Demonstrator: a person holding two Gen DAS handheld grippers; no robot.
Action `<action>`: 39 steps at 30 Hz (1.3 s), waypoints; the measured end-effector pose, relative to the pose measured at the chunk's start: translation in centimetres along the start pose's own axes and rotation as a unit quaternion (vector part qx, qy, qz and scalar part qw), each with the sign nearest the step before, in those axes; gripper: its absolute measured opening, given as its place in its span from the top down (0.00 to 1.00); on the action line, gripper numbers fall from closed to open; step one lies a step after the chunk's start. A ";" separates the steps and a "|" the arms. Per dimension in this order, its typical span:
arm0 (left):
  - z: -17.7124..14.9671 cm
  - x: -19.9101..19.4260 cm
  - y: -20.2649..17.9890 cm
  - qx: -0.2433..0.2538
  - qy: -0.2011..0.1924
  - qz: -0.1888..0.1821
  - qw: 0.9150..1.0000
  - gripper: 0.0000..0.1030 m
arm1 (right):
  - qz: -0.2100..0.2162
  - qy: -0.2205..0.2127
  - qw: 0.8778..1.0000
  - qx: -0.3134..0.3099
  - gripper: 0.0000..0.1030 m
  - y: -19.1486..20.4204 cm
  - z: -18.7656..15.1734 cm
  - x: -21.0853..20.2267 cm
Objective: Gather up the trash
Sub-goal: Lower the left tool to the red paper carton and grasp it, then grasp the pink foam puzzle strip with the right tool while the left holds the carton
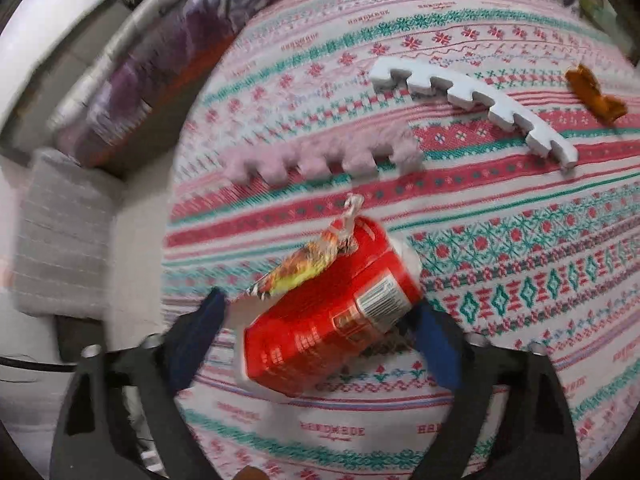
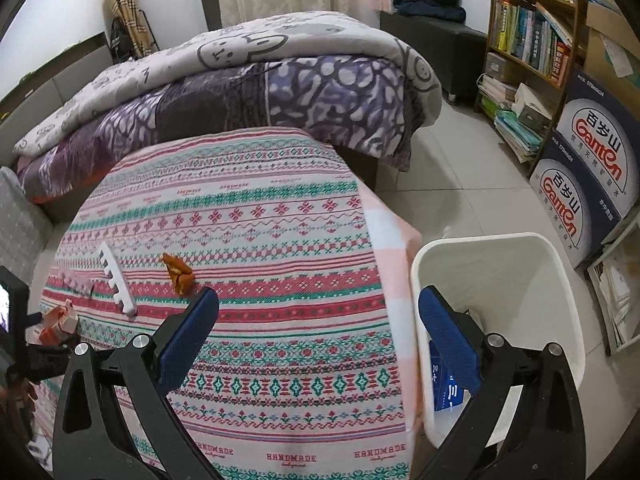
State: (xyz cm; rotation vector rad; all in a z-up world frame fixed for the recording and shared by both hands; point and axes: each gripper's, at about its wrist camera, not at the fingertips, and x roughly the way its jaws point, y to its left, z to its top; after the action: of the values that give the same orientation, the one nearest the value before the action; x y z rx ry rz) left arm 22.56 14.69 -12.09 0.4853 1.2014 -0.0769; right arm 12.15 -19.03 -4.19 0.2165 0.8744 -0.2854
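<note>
Left wrist view: motion blur softens most of the frame, and the left gripper point(image 1: 320, 316) shows only its two blue fingers point(image 1: 196, 336) and black arms, cut off at the bottom edge. Between the pads, jaws closed on it, sits a red carton point(image 1: 332, 316) lying tilted, its barcode just legible, other print smeared. A crinkled snack wrapper point(image 1: 308, 264) rests against the carton's upper side; whether the fingers also pinch it cannot be told. Beyond, on the patterned tablecloth point(image 1: 520, 280), lie a pink foam strip point(image 1: 332, 156), blurred, a white foam strip point(image 1: 476, 108) with toothed edge, and an orange wrapper point(image 1: 596, 96) near the far right rim.

Right wrist view: the right gripper point(image 2: 320, 336) hangs over the near edge of the same tablecloth point(image 2: 260, 216), jaws wide, nothing between them. The right finger partly hides a white bin point(image 2: 496, 256) standing on the floor just beside the table; inside it, a blue box point(image 2: 444, 388) is half covered. The orange wrapper point(image 2: 180, 274) lies just past the left finger's tip, the white foam strip point(image 2: 118, 280) near it. At far left the red carton point(image 2: 56, 322) is largely blocked by the other gripper's body. Behind stand a bed point(image 2: 280, 80) and bookshelf point(image 2: 532, 32).
</note>
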 end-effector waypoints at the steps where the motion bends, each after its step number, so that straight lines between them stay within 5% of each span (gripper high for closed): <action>1: -0.1 0.1 0.5 -0.013 0.000 -0.020 1.000 0.39 | 0.000 0.001 1.000 -0.002 0.07 0.2 -0.1 0.1; 3: -0.3 0.1 1.7 -0.040 0.004 -0.038 0.998 0.49 | 0.002 0.002 1.000 -0.007 0.07 0.7 -0.2 0.3; 10: -1.5 -1.9 5.3 -0.129 -0.018 -0.074 0.989 0.55 | 0.041 0.004 0.996 -0.076 0.07 4.7 -0.8 0.7; 15: -2.2 -6.2 9.2 -0.244 -0.070 -0.081 0.964 0.55 | 0.090 -0.005 0.985 -0.149 0.07 11.2 -1.2 1.2; 20: -3.2 -10.1 12.2 -0.328 -0.122 -0.058 0.935 0.54 | 0.170 -0.004 0.957 -0.234 0.07 21.2 -1.8 1.9; 25: -3.8 -12.0 13.3 -0.363 -0.144 -0.013 0.921 0.54 | 0.206 -0.013 0.930 -0.305 0.07 29.6 -2.1 2.9; 33: -5.8 -13.9 16.3 -0.421 -0.181 0.042 0.888 0.54 | 0.217 0.009 0.909 -0.357 0.08 35.9 -1.9 7.0; 39: -6.7 -15.6 17.2 -0.446 -0.219 0.073 0.865 0.54 | 0.213 0.035 0.884 -0.414 0.32 38.1 -3.5 9.3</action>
State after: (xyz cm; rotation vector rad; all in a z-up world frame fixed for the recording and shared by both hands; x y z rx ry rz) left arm 16.24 29.67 5.72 -0.2608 0.6369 0.4671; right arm 27.96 16.39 -10.91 -0.3833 0.9238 0.5196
